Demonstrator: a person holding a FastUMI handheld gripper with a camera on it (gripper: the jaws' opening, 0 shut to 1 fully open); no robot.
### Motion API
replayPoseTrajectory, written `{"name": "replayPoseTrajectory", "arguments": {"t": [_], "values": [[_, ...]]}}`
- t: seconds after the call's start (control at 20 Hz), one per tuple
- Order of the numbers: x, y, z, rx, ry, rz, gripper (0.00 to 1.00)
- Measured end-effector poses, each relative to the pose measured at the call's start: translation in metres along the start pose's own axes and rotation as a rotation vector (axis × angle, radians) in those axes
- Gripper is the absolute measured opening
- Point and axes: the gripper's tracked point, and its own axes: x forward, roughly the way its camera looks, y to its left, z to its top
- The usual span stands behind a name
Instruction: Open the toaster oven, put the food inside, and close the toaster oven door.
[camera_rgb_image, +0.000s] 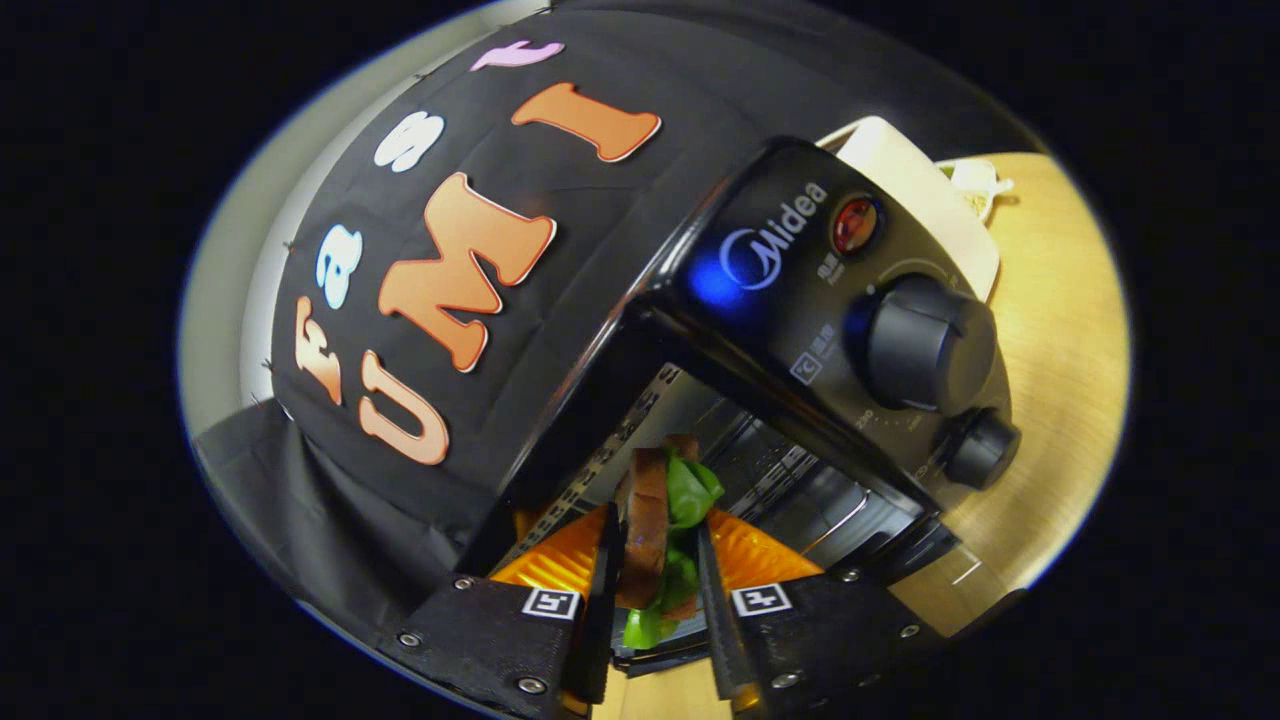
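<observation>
The gripper (655, 560) clamps a brown-bread, green-lettuce sandwich (655, 520) on edge, its long axis pointing into the open black toaster oven (800, 330).

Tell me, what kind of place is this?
Probably a mock kitchen in a test booth: a black toaster oven with its door open sits on a pale wooden table, and the claw grips a lettuce sandwich.

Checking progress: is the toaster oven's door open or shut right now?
Open: the toaster oven shows its bare cavity and rack, with the tongs shut on the sandwich at its mouth.
</observation>
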Motion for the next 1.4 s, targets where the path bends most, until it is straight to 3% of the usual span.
{"name": "replayPoseTrajectory", "arguments": {"t": [0.15,0.25,0.35,0.45,0.6,0.85,1.05,1.4], "values": [[-0.006,-0.010,0.006,-0.222,-0.032,-0.064,0.66],[-0.013,-0.001,0.005,-0.310,-0.022,-0.047,0.79],[-0.022,0.001,0.008,-0.396,-0.024,-0.043,0.90],[-0.033,0.002,0.014,-0.462,-0.030,-0.045,0.94],[-0.055,0.000,0.017,-0.522,0.000,-0.059,0.96],[-0.109,0.000,0.002,-0.587,0.107,-0.014,0.99],[-0.152,-0.008,-0.032,-0.573,0.256,0.018,0.99],[-0.205,-0.036,-0.081,-0.636,0.396,0.029,0.99]]}}
